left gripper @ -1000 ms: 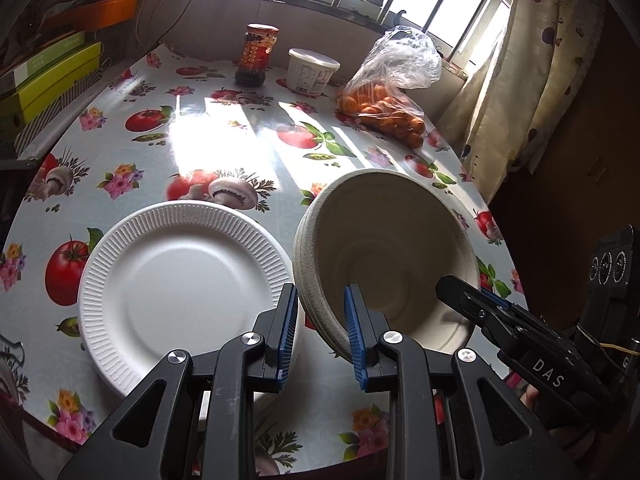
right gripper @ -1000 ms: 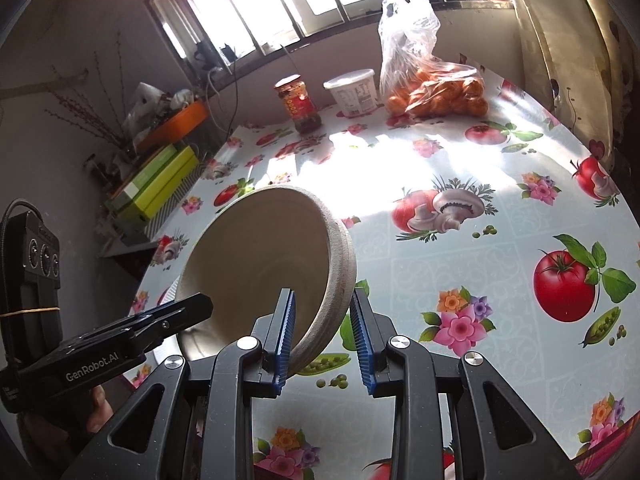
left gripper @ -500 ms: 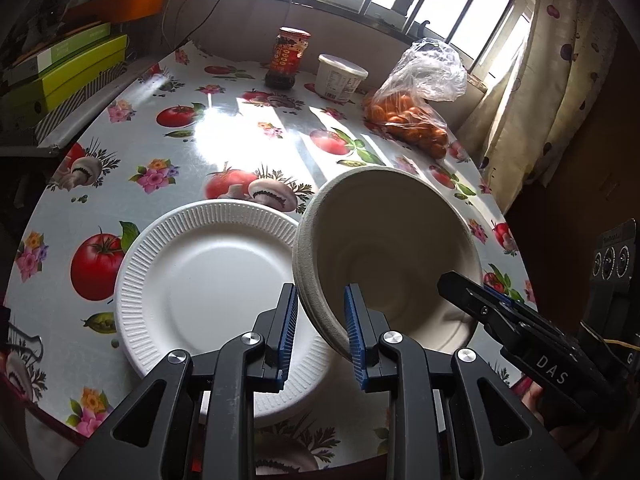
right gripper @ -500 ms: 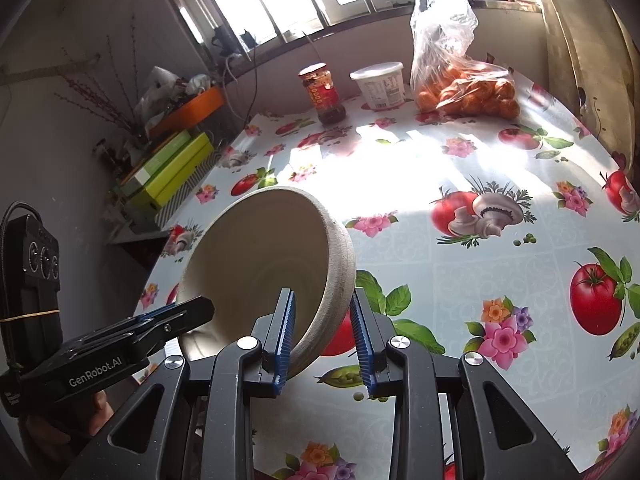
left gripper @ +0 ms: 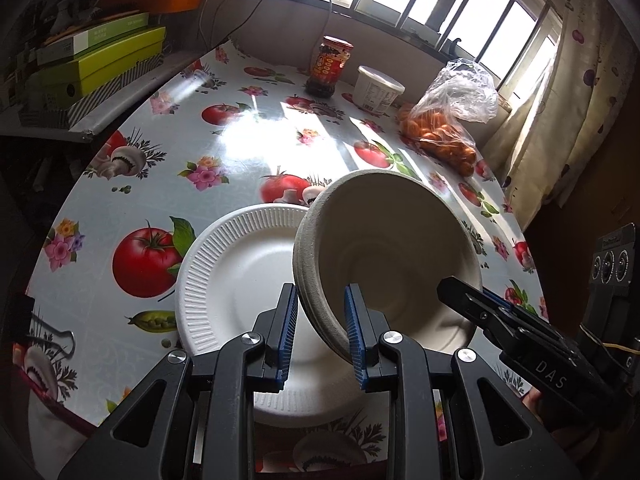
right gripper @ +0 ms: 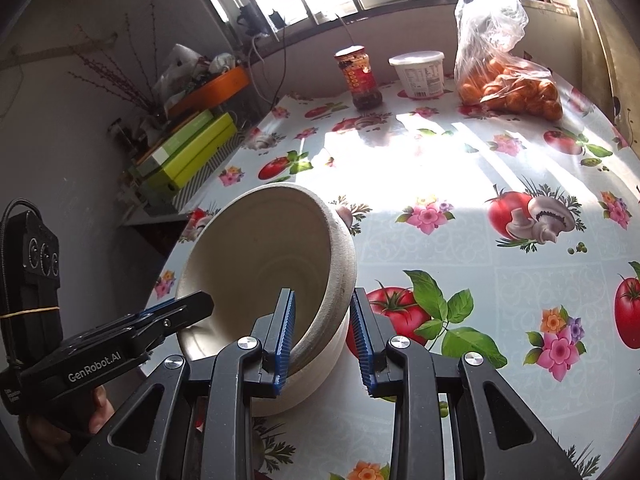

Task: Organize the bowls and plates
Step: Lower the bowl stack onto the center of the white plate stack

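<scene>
Above the fruit-print tablecloth (left gripper: 248, 148), both grippers' jaws clamp opposite rim sides of the tilted bowl (left gripper: 392, 248).

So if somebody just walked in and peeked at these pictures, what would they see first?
Probably the big beige bowl, tipped on its side in the air and pinched at opposite rims by the left gripper and the right gripper. Under it a white ridged paper plate lies on the tomato-and-flower tablecloth. Far back by the window sits a bag of oranges.
</scene>
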The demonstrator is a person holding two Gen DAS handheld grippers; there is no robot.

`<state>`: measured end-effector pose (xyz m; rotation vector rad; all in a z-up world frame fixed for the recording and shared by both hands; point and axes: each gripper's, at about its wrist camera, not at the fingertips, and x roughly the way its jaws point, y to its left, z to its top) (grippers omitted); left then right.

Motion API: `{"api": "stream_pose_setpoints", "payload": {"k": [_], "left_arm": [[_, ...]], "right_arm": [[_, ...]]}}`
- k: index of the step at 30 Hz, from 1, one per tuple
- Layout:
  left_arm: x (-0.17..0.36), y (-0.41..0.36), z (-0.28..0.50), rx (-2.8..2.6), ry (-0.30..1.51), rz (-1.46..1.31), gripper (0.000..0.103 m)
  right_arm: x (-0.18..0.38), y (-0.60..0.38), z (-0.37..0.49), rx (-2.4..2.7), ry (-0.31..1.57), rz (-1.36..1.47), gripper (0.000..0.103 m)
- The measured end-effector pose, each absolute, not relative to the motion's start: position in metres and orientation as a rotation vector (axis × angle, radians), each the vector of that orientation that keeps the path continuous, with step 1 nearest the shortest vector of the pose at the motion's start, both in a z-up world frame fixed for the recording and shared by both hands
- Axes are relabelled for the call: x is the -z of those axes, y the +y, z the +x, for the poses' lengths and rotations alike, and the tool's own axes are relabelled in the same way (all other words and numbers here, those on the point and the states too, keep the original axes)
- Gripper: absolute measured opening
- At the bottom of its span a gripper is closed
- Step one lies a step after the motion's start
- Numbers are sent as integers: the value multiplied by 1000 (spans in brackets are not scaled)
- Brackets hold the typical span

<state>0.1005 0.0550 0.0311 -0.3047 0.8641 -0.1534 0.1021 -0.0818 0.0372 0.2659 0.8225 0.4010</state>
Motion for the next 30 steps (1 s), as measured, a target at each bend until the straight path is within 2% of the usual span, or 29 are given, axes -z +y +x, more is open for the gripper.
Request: {"api": "stream_pose_setpoints", "payload": {"k": [30], "left_arm": [[-24,92,102,77,876,-347,25]], "right_arm": [[-25,-45,125,-469,896,279,28]]}}
